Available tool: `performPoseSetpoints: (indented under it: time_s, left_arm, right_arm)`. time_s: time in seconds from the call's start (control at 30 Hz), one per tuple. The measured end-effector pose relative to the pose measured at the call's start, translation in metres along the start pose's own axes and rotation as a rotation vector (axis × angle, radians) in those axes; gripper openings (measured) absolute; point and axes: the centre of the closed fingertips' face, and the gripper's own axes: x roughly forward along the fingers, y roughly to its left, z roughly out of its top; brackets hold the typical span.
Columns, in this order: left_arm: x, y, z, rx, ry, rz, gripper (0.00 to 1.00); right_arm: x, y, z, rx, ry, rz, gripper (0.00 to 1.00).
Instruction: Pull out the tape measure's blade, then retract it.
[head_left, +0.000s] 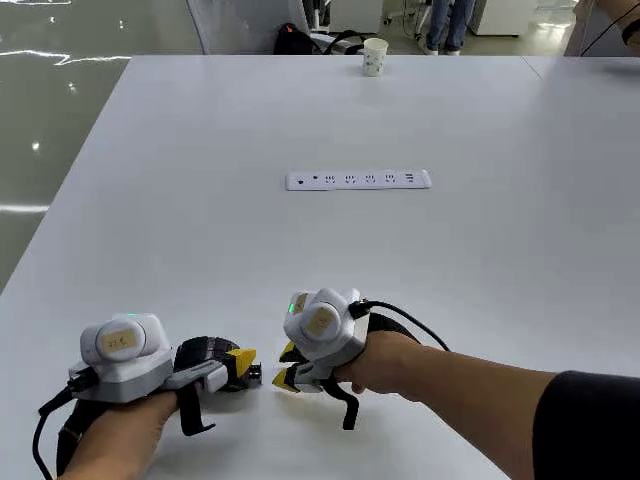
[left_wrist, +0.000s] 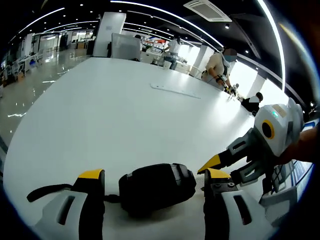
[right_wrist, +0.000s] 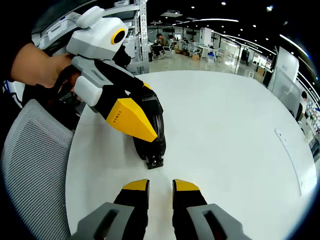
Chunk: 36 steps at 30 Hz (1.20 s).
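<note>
Tape measure (left_wrist: 157, 187) lies near the table's (head_left: 300, 120) near-left edge, between the left gripper's (left_wrist: 155, 176) wide jaws. The right gripper (right_wrist: 161, 185) sits just right of it, narrow and empty, with bare tabletop stretching far beyond.

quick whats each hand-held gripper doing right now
left hand-held gripper: open, jaws either side of the tape measure, gaps showing
right hand-held gripper: open a crack, holding nothing
</note>
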Motion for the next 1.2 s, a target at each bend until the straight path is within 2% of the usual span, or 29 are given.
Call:
performPoseSetpoints:
  time_s: [0.07,0.13,0.27,0.33,0.4,0.47,0.5,0.57,0.63,0.73,0.9,1.0,1.2]
  left_arm:
    - [-0.002,-0.002,0.002,-0.007,-0.012,-0.026,0.88]
    - [-0.005,-0.008,-0.002,0.003,-0.003,-0.052,0.99]
    - [-0.012,-0.016,-0.008,0.082,0.038,-0.115,0.99]
    - [-0.014,-0.022,-0.006,0.108,0.021,-0.159,0.99]
    - [-0.021,-0.024,-0.016,0.139,0.088,-0.184,0.99]
    - [-0.024,-0.023,-0.016,0.206,0.089,-0.186,0.99]
    - [-0.027,-0.024,-0.020,0.239,0.105,-0.199,0.99]
    - [-0.031,-0.026,-0.024,0.261,0.119,-0.223,0.99]
    - [-0.034,-0.024,-0.023,0.283,0.112,-0.225,0.99]
    - [-0.038,-0.021,-0.024,0.265,0.120,-0.231,0.99]
    - [-0.043,-0.013,-0.026,0.277,0.133,-0.226,0.99]
    - [-0.048,-0.012,-0.028,0.279,0.140,-0.231,0.99]
    - [-0.053,-0.007,-0.031,0.304,0.148,-0.239,0.99]
  right_arm:
    - [-0.005,-0.001,-0.002,0.002,-0.004,-0.005,0.16]
    - [-0.014,-0.004,-0.004,0.007,-0.016,-0.020,0.17]
    - [-0.029,-0.008,-0.007,0.029,-0.054,-0.046,0.18]
    - [-0.035,-0.008,-0.010,0.041,-0.065,-0.053,0.20]
    - [-0.044,-0.008,-0.017,0.056,-0.076,-0.062,0.21]
    - [-0.050,-0.008,-0.022,0.065,-0.079,-0.069,0.23]
    - [-0.054,-0.008,-0.025,0.073,-0.084,-0.075,0.24]
    - [-0.063,-0.008,-0.029,0.094,-0.095,-0.087,0.26]
    - [-0.069,-0.007,-0.033,0.102,-0.104,-0.094,0.26]
    - [-0.079,-0.006,-0.041,0.121,-0.112,-0.109,0.30]
    - [-0.097,-0.002,-0.065,0.134,-0.115,-0.113,0.40]
    - [-0.107,0.001,-0.080,0.181,-0.117,-0.096,0.45]
    - [-0.128,-0.001,-0.106,0.229,-0.107,-0.128,0.50]
